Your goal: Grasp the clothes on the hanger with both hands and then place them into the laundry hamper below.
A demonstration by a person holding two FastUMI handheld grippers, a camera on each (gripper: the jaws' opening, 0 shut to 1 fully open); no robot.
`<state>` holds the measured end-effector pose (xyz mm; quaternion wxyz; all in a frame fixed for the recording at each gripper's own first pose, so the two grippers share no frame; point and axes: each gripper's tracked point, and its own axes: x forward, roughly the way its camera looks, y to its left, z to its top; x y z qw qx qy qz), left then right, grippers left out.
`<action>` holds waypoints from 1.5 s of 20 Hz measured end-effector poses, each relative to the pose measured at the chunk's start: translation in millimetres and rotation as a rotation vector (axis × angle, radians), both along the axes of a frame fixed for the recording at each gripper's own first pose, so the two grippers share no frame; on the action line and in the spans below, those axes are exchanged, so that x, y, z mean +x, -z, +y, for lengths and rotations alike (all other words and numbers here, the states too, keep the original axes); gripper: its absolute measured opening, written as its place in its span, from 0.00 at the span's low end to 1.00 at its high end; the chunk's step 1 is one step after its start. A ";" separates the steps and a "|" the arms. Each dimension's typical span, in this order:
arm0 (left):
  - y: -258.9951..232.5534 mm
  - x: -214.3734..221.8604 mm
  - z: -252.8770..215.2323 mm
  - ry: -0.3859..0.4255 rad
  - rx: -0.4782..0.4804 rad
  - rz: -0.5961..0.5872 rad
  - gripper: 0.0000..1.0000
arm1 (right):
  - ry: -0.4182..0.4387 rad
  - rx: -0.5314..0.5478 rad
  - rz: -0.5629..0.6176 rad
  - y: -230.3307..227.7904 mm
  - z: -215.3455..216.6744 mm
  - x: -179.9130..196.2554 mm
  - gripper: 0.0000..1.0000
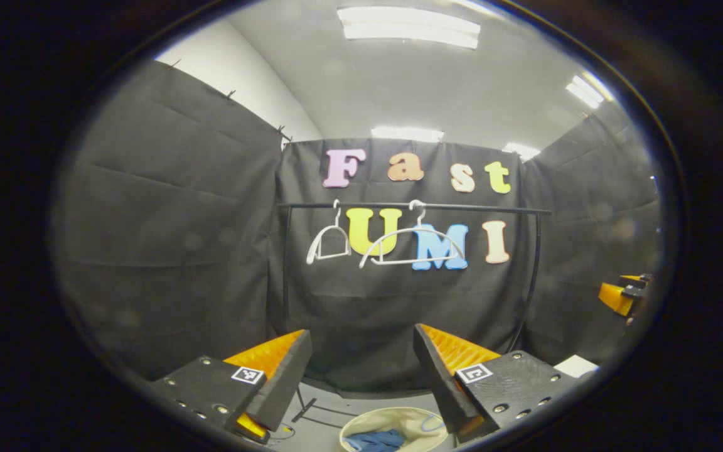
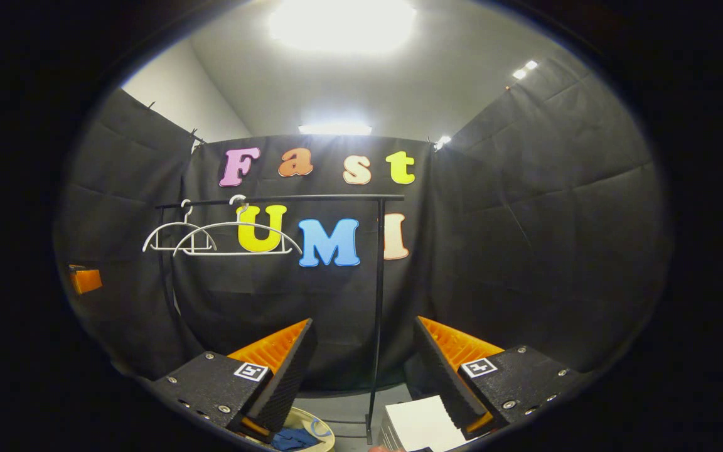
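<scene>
Two bare white hangers [image 1: 412, 245] [image 2: 236, 242] hang on the black rail [image 1: 418, 206] [image 2: 280, 199]. Blue clothes [image 1: 377, 439] [image 2: 292, 437] lie in the cream laundry hamper [image 1: 361, 422] [image 2: 324, 430] on the floor under the rail. In the left gripper view my left gripper [image 1: 361, 370] stands open above the hamper with nothing between its fingers. In the right gripper view my right gripper [image 2: 364, 370] is open too, holding nothing. The right gripper [image 1: 625, 294] also appears at the right edge of the left gripper view, and the left gripper [image 2: 85, 279] at the left edge of the right gripper view.
The rail's black upright [image 2: 377, 314] [image 1: 534, 276] rises from the grey floor [image 1: 330, 408]. A white box [image 2: 421, 427] [image 1: 575, 365] lies near the foot of the upright, under my right gripper's finger. Black cloth walls close in the booth on three sides.
</scene>
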<state>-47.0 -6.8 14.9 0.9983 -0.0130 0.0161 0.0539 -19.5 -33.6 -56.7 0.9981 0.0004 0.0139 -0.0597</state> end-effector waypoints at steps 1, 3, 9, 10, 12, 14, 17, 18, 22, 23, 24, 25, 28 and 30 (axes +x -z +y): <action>-3.7 -3.0 -7.9 -0.002 0.007 -0.003 0.94 | -0.014 0.000 0.002 1.3 -4.1 3.3 0.95; -8.9 -5.3 -17.8 -0.030 0.009 -0.007 0.93 | -0.050 -0.005 0.003 2.9 -8.1 10.1 0.95; -7.5 -27.3 -38.8 -0.130 -0.026 0.010 0.93 | -0.185 0.021 0.011 6.7 -8.5 26.8 0.95; -8.5 -31.6 -40.3 -0.146 -0.022 0.011 0.93 | -0.199 0.025 0.012 7.2 -8.4 28.3 0.95; -11.6 -40.2 -43.5 -0.169 -0.008 0.009 0.93 | -0.223 0.028 0.016 8.6 -7.5 30.3 0.95; -14.8 -48.1 -46.0 -0.186 0.017 0.009 0.93 | -0.243 0.033 0.017 9.0 -7.4 32.0 0.95; -13.5 -47.4 -49.3 -0.195 0.038 0.012 0.93 | -0.255 0.048 0.014 8.4 -7.4 35.1 0.95; -12.5 -44.8 -49.9 -0.196 0.040 0.015 0.93 | -0.253 0.053 0.011 7.7 -9.3 35.5 0.95; -14.1 -38.3 -48.7 -0.213 0.057 0.010 0.93 | -0.246 0.073 0.018 12.8 -12.2 37.3 0.95; -16.1 -38.0 -48.9 -0.217 0.062 0.004 0.94 | -0.243 0.074 0.020 14.3 -14.0 36.7 0.95; -18.0 -37.4 -50.1 -0.219 0.065 0.001 0.93 | -0.240 0.074 0.019 13.9 -17.4 36.7 0.95; -18.8 -39.9 -53.0 -0.220 0.068 -0.002 0.94 | -0.235 0.075 0.017 14.2 -21.5 36.7 0.95; -17.1 -39.7 -65.5 -0.209 0.067 0.001 0.95 | -0.216 0.081 0.019 18.5 -36.2 35.9 0.95; -13.6 -36.0 -76.1 -0.199 0.062 0.008 0.94 | -0.205 0.086 0.038 25.9 -45.6 36.5 0.95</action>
